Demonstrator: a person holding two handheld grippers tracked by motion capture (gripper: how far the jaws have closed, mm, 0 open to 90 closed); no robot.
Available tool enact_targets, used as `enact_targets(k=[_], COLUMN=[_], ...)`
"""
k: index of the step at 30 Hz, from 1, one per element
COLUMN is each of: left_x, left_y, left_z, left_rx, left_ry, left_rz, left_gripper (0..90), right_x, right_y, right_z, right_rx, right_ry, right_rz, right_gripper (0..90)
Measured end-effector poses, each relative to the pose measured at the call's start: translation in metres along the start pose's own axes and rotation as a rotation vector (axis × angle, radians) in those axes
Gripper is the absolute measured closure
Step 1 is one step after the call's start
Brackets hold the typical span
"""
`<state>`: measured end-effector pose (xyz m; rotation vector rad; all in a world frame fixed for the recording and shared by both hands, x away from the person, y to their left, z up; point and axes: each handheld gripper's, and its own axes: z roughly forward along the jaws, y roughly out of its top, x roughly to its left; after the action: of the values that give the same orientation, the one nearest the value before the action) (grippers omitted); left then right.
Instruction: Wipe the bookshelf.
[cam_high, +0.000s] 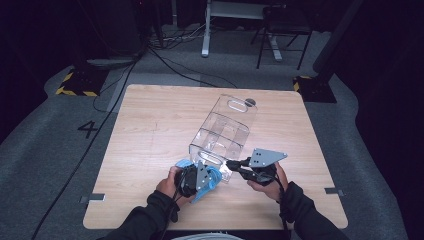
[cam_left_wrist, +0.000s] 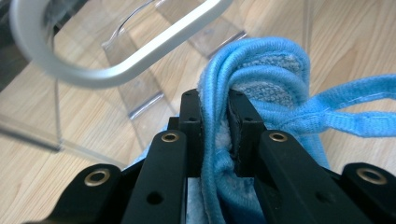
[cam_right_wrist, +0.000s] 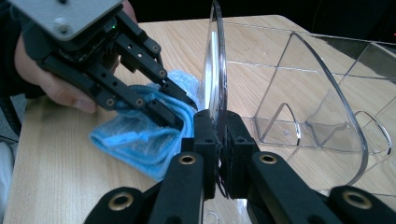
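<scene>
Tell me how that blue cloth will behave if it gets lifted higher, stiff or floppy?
Probably floppy: the blue cloth bunches in folds where the left tongs pinch it, and a loose strap trails off. It looks soft and light, so it should drape rather than hold its shape.

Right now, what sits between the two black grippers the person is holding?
In the high view, the near end wall of the clear plastic divided bin lies between left gripper and right gripper.

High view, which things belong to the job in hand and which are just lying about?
In the job:
- blue cloth, gripped by left tongs
- clear bin, wall gripped by right tongs

Lying about:
- chair
- floor cables
</scene>
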<state>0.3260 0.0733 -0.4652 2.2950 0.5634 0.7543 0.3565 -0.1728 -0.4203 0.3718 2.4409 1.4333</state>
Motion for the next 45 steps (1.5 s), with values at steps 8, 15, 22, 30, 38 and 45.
enact_targets(k=[8,15,22,30,38,45], left_x=[0.046,0.064,0.052,0.021,-0.019,-0.024], left_y=[-0.015,-0.013,0.007,0.027,0.027,0.016], left_z=[-0.02,-0.044,-0.052,-0.047,-0.01,0.011], left_rx=[-0.012,-0.147,-0.253,-0.284,-0.186,-0.087], left_ry=[0.108,0.184,0.165,0.085,-0.021,-0.068], left_rz=[-0.136,-0.234,-0.229,-0.128,-0.019,0.012], left_gripper=[78.0,78.1,78.4,78.3,78.2,78.2], right_x=[0.0,0.001,0.001,0.0,0.001,0.001], right_y=[0.0,0.0,0.0,-0.001,-0.001,-0.001], right_z=[0.0,0.0,0.0,0.0,0.0,-0.001], right_rx=[0.0,-0.001,0.0,-0.001,-0.002,0.0], right_ry=[-0.005,-0.008,-0.013,-0.018,-0.023,-0.023], right_rz=[0.001,0.004,0.006,0.01,0.008,0.007], right_gripper=[86.2,86.2,86.1,86.1,86.1,86.1])
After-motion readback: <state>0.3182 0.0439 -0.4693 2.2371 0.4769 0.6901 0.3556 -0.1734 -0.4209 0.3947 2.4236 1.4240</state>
